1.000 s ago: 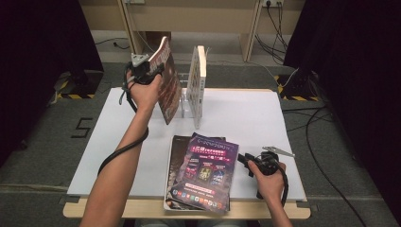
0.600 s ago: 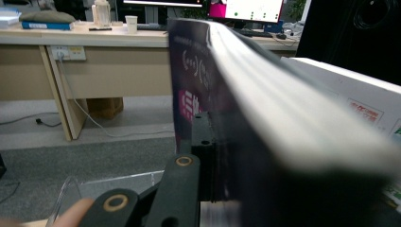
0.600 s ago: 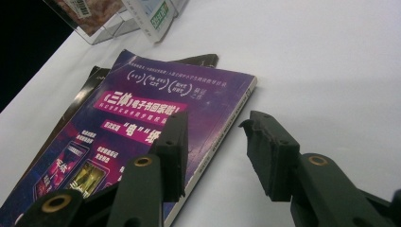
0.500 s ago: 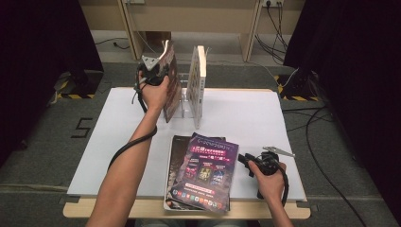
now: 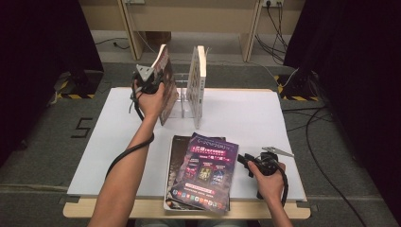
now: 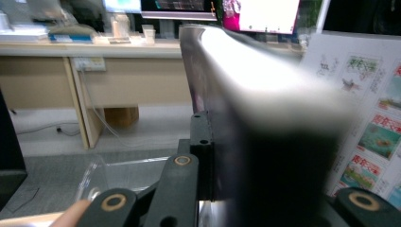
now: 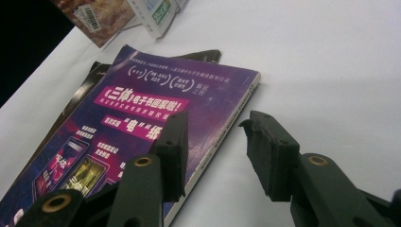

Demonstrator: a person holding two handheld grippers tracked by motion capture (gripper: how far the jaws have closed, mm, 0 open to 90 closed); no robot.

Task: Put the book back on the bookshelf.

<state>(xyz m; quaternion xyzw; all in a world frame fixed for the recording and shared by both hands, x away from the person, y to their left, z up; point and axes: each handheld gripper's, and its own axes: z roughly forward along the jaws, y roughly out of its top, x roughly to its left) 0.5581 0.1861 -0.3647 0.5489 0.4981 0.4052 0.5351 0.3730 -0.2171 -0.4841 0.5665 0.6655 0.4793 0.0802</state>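
My left gripper (image 5: 150,81) is shut on a dark-covered book (image 5: 164,78) and holds it upright, slightly tilted, over the clear stand (image 5: 181,108), just left of a white book (image 5: 197,78) standing there. In the left gripper view the held book (image 6: 255,109) looms between the jaws, and the white book's illustrated cover (image 6: 373,123) is at right. My right gripper (image 5: 247,163) is open and rests low on the table beside a purple magazine-like book (image 5: 205,170). In the right gripper view the gripper (image 7: 215,146) has nothing between its fingers, next to the purple book's (image 7: 142,109) edge.
The purple book lies on top of a darker book (image 5: 176,156) near the front edge of the white table (image 5: 246,118). Desk legs and cables stand on the floor behind the table. A cable trails from each gripper.
My left hand has carried the dark book rightward and down, closer to the white book and the clear stand. The right gripper has stayed where it was.
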